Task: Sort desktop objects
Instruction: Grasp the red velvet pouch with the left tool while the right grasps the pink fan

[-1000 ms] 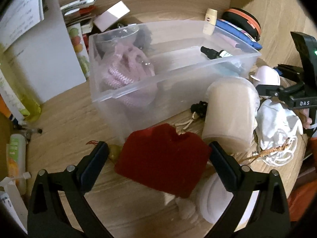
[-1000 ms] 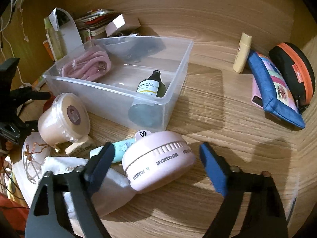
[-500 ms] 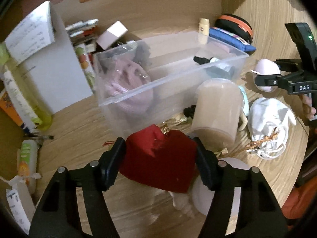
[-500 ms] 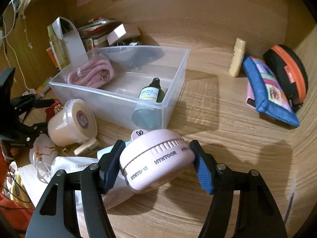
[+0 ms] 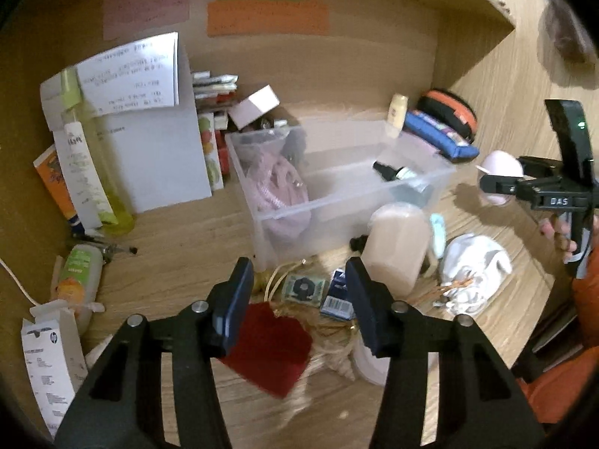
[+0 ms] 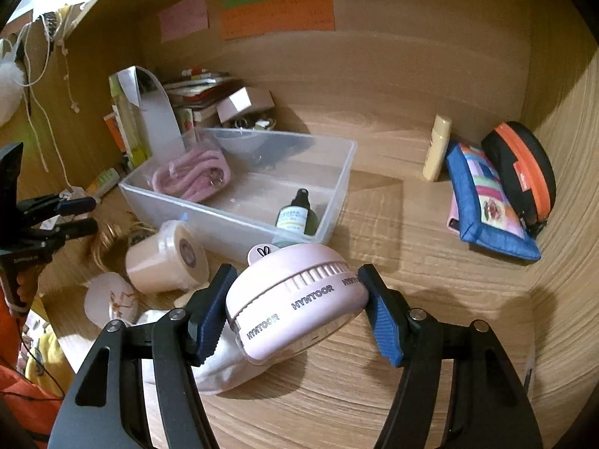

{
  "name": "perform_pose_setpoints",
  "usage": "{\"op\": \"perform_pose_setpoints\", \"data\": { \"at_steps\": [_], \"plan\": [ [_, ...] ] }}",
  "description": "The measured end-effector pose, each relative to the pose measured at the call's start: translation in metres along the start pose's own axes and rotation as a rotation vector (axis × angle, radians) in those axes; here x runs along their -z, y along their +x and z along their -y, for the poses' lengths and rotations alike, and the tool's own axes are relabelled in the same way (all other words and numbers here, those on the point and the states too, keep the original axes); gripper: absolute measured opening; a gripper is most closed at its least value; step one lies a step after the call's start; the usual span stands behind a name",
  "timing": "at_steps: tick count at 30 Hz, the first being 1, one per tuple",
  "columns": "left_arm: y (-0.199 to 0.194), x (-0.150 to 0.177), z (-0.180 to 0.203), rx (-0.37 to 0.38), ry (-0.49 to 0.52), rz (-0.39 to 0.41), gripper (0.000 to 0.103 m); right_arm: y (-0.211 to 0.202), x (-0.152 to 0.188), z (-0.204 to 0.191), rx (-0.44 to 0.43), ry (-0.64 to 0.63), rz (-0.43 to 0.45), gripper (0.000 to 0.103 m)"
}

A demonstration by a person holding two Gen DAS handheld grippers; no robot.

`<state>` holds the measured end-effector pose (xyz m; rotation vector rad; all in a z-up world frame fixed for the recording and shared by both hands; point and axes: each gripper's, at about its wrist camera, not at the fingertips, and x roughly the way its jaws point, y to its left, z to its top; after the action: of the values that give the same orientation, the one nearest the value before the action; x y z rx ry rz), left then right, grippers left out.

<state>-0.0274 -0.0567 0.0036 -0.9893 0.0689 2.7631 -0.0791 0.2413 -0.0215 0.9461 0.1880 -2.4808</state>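
Observation:
My right gripper (image 6: 297, 308) is shut on a round pink HYNTOOR device (image 6: 295, 299) and holds it above the desk; it also shows in the left wrist view (image 5: 499, 176). My left gripper (image 5: 299, 299) is raised and empty, its jaws partly apart. The red pouch (image 5: 267, 348) lies on the desk below and left of it, touching no finger. A clear plastic bin (image 5: 337, 194) (image 6: 239, 217) holds a pink cord bundle (image 6: 192, 177) and a small dark bottle (image 6: 297, 217).
A beige tub (image 5: 397, 247), a white cloth bag (image 5: 471, 273), small cards (image 5: 337, 295) and twine lie by the bin. Blue pouch (image 6: 486, 205), black-orange case (image 6: 524, 172) and cream tube (image 6: 436, 147) sit at back right. Papers and bottles (image 5: 86, 172) stand left.
The right gripper closed on the pink device and lifted it. The left gripper closed around the red pouch, then rose without it; the pouch now lies on the desk.

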Motion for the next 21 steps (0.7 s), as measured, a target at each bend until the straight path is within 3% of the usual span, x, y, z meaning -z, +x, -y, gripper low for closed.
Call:
{"op": "perform_pose_setpoints", "data": {
  "at_steps": [3,5,8,11,18,21],
  "plan": [
    [0.003,0.002,-0.001,-0.019,0.018,-0.022,0.055,-0.001,-0.002,-0.003,-0.009,-0.009,0.006,0.063],
    [0.004,0.008,-0.007,-0.014,0.007,-0.043,0.074,0.000,-0.002,-0.005,-0.012,-0.015,0.004,0.063],
    [0.005,0.019,-0.013,-0.031,0.006,-0.076,0.079,0.003,-0.002,-0.006,-0.017,-0.019,-0.008,0.063],
    [0.016,0.034,-0.023,-0.047,-0.021,-0.141,0.092,0.008,-0.004,-0.005,-0.025,-0.010,-0.013,0.063],
    [0.055,0.041,-0.037,-0.038,-0.095,-0.276,0.092,0.021,-0.015,-0.007,-0.066,0.015,-0.024,0.063],
    [0.064,0.038,-0.031,-0.065,-0.064,-0.280,0.092,0.025,-0.018,-0.014,-0.073,-0.003,-0.027,0.063]
  ]
}}
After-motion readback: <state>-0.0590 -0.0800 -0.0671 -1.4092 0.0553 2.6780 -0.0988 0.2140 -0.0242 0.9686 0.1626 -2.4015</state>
